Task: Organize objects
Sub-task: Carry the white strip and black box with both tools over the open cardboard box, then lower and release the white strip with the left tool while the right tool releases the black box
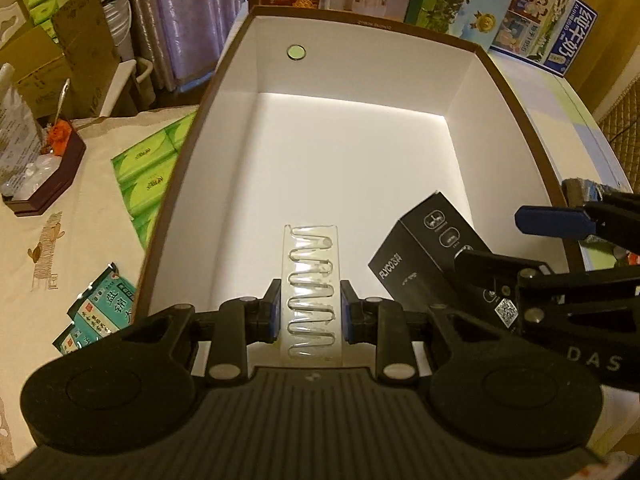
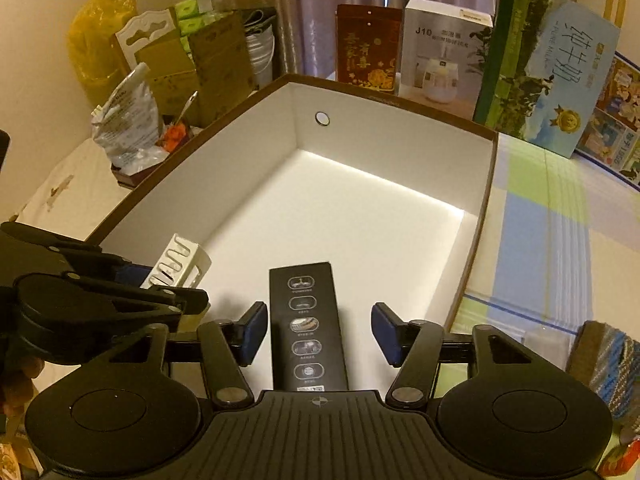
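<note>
between the blue pads of my left gripper (image 1: pixel 308 312) sat a clear plastic blister strip (image 1: pixel 311 292), its wavy moulded channel running lengthwise, and the pads were clamped against both of its long edges. it hung over the near end of the big open box (image 1: pixel 460 92), white inside with a brown rim and a small round hole in the far wall. to the right of it, my right gripper (image 2: pixel 319 334) stood with its pads apart, a gap showing on either side of the long black carton (image 2: pixel 307 328) that lay between them; the carton, printed with a column of oval icons, lay tilted inside the box by the near right wall. whether its far end touched the floor of the box i could not tell. outside the box on the left lay green tissue packs (image 1: pixel 150 184) and teal sachets (image 1: pixel 96 308) on a cream cloth (image 1: pixel 60 216). behind the box stood a row of printed cartons (image 2: pixel 536 64) against the curtain (image 2: pixel 328 8).
</note>
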Demonstrator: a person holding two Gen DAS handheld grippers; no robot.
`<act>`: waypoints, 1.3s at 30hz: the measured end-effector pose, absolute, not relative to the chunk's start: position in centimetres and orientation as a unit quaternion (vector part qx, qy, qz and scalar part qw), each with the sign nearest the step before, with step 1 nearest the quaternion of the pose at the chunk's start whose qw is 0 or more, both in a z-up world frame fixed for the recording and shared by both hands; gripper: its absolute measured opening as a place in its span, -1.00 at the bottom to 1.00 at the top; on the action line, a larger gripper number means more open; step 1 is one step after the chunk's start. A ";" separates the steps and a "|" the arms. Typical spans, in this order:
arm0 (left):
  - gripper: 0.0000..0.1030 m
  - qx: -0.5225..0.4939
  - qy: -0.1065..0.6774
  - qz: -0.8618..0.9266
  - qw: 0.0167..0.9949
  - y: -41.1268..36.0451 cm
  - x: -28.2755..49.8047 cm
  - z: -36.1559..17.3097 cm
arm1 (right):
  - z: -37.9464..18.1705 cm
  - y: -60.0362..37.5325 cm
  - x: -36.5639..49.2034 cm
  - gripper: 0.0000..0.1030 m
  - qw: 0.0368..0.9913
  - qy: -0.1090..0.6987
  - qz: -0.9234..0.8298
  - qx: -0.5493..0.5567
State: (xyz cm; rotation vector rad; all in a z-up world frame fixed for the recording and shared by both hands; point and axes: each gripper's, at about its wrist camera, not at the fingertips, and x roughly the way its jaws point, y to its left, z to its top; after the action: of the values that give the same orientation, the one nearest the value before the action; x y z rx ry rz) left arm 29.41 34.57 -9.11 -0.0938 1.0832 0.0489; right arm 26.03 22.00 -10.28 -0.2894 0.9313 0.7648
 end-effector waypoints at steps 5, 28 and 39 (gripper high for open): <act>-0.55 -0.041 0.523 0.021 0.851 34.4 29.7 -9.8 | -10.2 21.6 26.0 0.26 0.813 0.441 0.357 -0.132; 0.27 -0.047 0.487 0.028 0.871 34.6 27.5 -5.6 | -7.8 19.9 24.6 0.74 0.817 0.422 0.371 -0.126; 0.35 -0.059 0.464 0.042 0.883 33.5 24.5 -3.2 | -6.1 17.6 23.0 0.83 0.818 0.418 0.383 -0.101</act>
State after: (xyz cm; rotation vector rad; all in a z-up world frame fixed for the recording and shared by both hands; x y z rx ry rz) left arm 24.52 33.48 -3.24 -0.1222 0.9665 0.0868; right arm 22.98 17.63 -6.10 -0.2150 0.8908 0.8166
